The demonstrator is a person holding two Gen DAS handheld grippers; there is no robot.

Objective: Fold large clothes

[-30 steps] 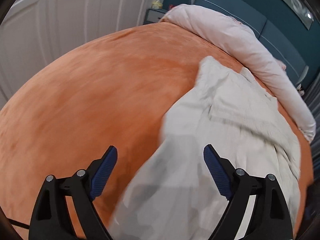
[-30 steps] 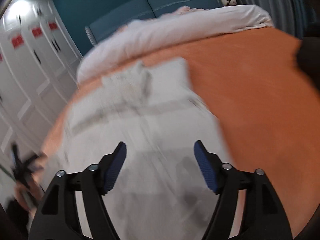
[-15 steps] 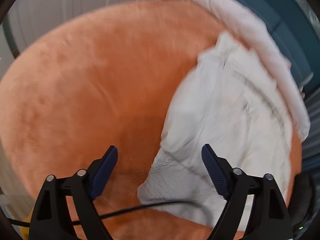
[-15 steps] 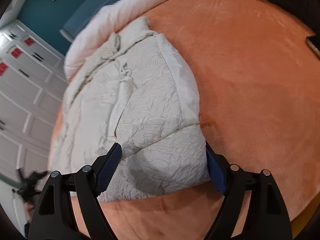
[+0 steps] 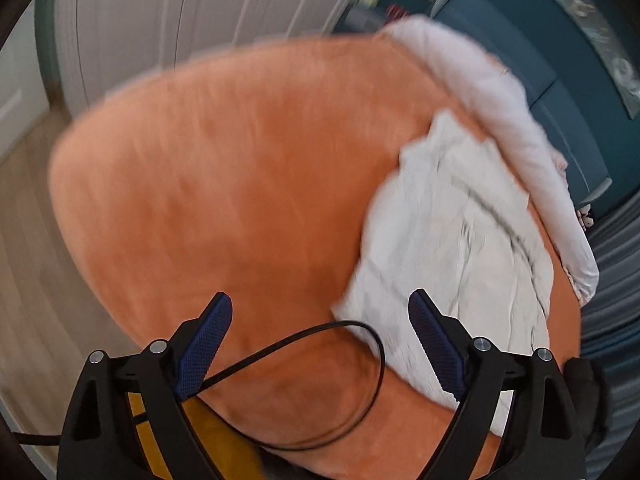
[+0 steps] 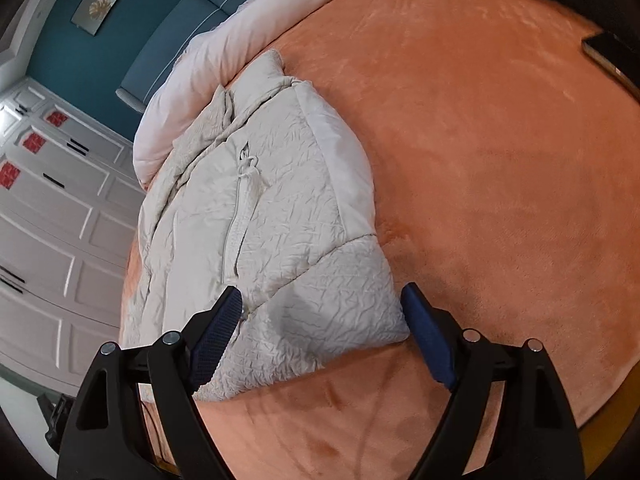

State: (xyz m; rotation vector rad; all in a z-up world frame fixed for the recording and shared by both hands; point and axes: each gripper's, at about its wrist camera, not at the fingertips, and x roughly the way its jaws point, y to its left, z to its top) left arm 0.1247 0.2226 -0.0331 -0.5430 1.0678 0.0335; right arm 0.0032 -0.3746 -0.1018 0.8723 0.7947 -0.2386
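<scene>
**Both grippers over folded jacket on bed, jaws apart**

Padded cream jacket [image 6: 264, 216] lies folded on the orange plush bedspread [image 6: 500, 168], long axis running from the near edge toward the far pillow end. Its far end touches the rolled pale-pink duvet [image 6: 224, 60] that lies across the head of the bed. A drawstring and zip line run down the jacket's middle. Fabric is crinkled; the near corner panel is quilted.

Right gripper [image 6: 320, 332]: jaws apart and just been opening. The near right corner of the jacket sits between them; the blue pads flank the fabric and are not seen pressing it.

Left gripper [image 5: 320, 340]: jaws wide apart with nothing between them but bedspread [image 5: 224, 184] and a loop of black cable [image 5: 352, 360]. The jacket [image 5: 460, 240] lies to the right of this gripper, its near left corner just beside the right-hand jaw. This view is motion-blurred.

Surroundings: white panelled wardrobe doors [image 6: 52, 232] to the left, teal headboard [image 6: 176, 36] at the far end, a dark flat object [image 6: 604, 60] at the far right on the bedspread, too cropped to identify.
</scene>
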